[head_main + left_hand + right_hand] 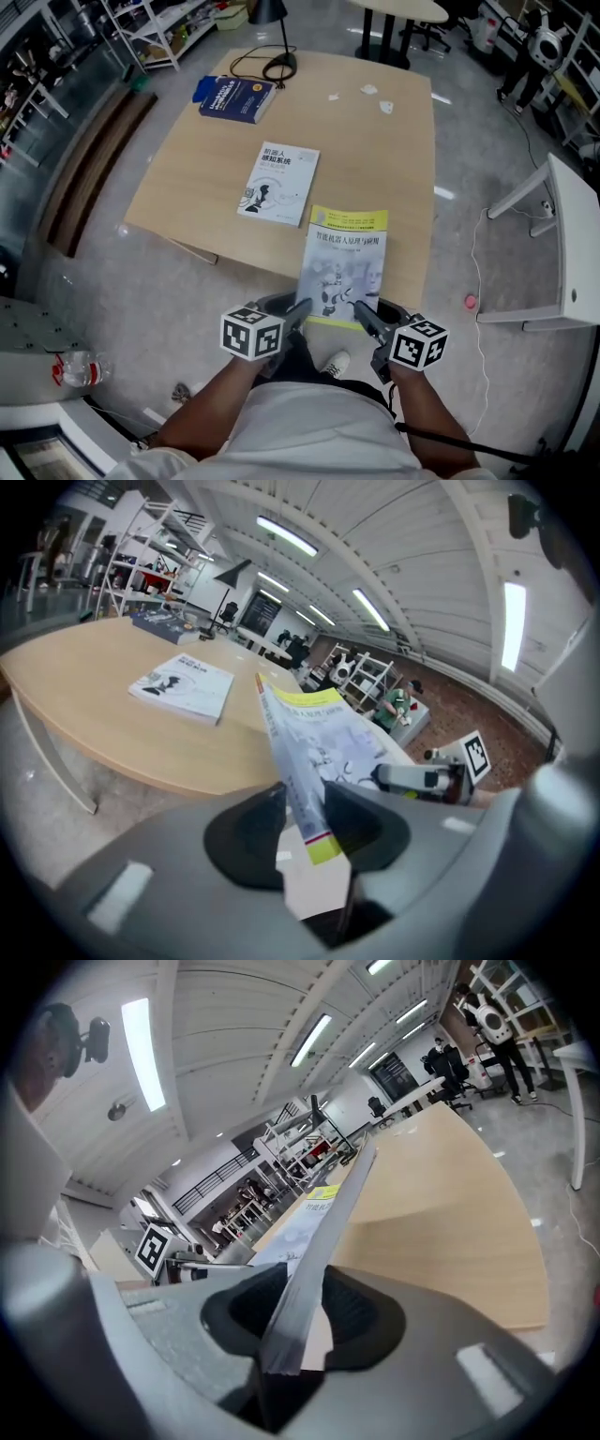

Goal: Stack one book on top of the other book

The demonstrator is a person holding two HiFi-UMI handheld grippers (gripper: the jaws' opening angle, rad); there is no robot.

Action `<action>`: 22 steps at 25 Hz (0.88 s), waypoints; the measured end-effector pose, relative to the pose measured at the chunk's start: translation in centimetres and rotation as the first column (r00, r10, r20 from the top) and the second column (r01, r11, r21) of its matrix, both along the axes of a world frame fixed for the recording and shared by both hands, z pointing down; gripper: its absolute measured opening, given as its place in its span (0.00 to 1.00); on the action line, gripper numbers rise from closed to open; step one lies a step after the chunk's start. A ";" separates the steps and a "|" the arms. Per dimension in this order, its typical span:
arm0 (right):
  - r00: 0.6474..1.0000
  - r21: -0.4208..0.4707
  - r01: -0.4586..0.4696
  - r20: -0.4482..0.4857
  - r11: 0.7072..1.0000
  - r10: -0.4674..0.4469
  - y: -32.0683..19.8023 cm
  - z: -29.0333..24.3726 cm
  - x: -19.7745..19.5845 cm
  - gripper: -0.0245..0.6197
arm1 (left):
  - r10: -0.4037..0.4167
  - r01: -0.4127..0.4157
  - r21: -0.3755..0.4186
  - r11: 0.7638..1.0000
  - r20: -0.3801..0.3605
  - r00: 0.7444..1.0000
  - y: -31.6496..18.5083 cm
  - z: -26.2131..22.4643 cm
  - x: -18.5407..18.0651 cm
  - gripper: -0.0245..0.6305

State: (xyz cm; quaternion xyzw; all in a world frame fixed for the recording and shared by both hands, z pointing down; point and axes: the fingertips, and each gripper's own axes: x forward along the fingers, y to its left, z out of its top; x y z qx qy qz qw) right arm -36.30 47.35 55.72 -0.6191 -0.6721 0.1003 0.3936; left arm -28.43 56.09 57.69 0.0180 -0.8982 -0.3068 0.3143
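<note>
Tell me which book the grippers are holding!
Find the big wooden table. At its near edge, the left gripper and right gripper hold one book by its bottom corners. Only it has a yellow band on top; the white book and blue book lie farther back.

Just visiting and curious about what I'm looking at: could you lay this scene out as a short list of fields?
held: yellow-topped book, near end past the table edge
left gripper: shut on the book's near left corner
right gripper: shut on its near right corner
lying flat: white book mid-table; blue book at the far corner
stacked: not yet
</note>
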 end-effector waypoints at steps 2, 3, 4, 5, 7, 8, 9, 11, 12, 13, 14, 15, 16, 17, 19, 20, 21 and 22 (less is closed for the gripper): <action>1.000 -0.017 0.017 0.018 1.000 -0.017 1.3 -1.0 -0.2 0.22 | -0.016 0.017 -0.023 1.000 0.016 1.000 1.2 -1.0 -0.1 0.26; 0.999 -0.022 0.025 0.027 0.999 -0.024 2.1 -1.4 -0.4 0.22 | -0.025 0.026 -0.031 0.999 0.024 0.999 2.0 -1.4 -0.2 0.26; 0.999 -0.025 0.031 0.036 0.999 -0.030 2.9 -1.7 -0.6 0.22 | -0.033 0.034 -0.036 0.999 0.031 0.999 2.7 -1.6 -0.4 0.25; 0.998 -0.025 0.035 0.045 0.999 -0.034 3.8 -1.9 -0.8 0.22 | -0.039 0.040 -0.038 0.998 0.038 0.999 3.6 -1.8 -0.7 0.25; 0.998 -0.021 0.039 0.058 0.999 -0.038 5.6 -2.1 -1.4 0.22 | -0.043 0.045 -0.037 0.998 0.049 0.998 5.3 -1.8 -1.2 0.26; 0.997 -0.018 0.039 0.064 0.999 -0.037 6.6 -2.0 -1.7 0.22 | -0.041 0.043 -0.036 0.998 0.052 0.998 6.3 -1.7 -1.5 0.26; 0.997 -0.015 0.036 0.068 0.999 -0.035 7.4 -2.0 -1.9 0.22 | -0.036 0.038 -0.036 0.999 0.054 0.998 7.2 -1.6 -1.7 0.26; 0.997 -0.005 0.025 0.074 1.000 -0.025 8.8 -2.0 -2.1 0.22 | -0.020 0.022 -0.034 0.999 0.054 0.998 8.6 -1.6 -2.1 0.26; 0.997 0.001 0.018 0.074 1.000 -0.018 9.2 -2.0 -2.1 0.22 | -0.010 0.012 -0.030 0.999 0.052 0.999 9.2 -1.6 -2.2 0.26; 0.997 0.007 0.011 0.074 1.000 -0.012 9.9 -2.0 -2.2 0.22 | 0.000 0.001 -0.025 1.000 0.051 0.999 9.9 -1.6 -2.4 0.26; 0.997 0.012 0.002 0.072 1.000 -0.002 10.8 -1.8 -2.4 0.22 | 0.012 -0.010 -0.021 1.000 0.050 0.999 10.9 -1.5 -2.7 0.26; 0.998 0.014 -0.011 0.067 1.000 0.010 12.2 -1.6 -2.8 0.22 | 0.023 -0.023 -0.017 1.000 0.051 0.998 12.3 -1.3 -3.1 0.26; 0.998 0.015 -0.026 0.061 1.000 0.025 13.6 -1.4 -3.2 0.23 | 0.035 -0.035 -0.012 0.999 0.052 0.998 13.9 -1.1 -3.7 0.26; 0.998 0.018 -0.041 0.052 0.999 0.040 15.0 -1.1 -3.6 0.22 | 0.046 -0.046 -0.006 0.999 0.054 0.997 15.4 -0.9 -4.2 0.26; 0.997 0.030 -0.069 0.039 0.997 0.068 17.4 -0.6 -4.0 0.22 | 0.069 -0.070 0.008 0.998 0.057 0.996 17.9 -0.5 -4.9 0.26; 0.996 0.037 -0.081 0.036 0.996 0.079 18.5 -0.4 -4.2 0.22 | 0.080 -0.081 0.013 0.997 0.057 0.995 19.1 -0.3 -5.1 0.26; 0.995 0.044 -0.091 0.034 0.995 0.090 19.5 -0.3 -4.3 0.22 | 0.090 -0.091 0.019 0.996 0.057 0.994 20.1 -0.2 -5.4 0.26; 0.995 0.049 -0.100 0.034 0.994 0.098 20.4 -0.2 -4.4 0.23 | 0.097 -0.099 0.025 0.995 0.057 0.994 21.1 -0.1 -5.5 0.26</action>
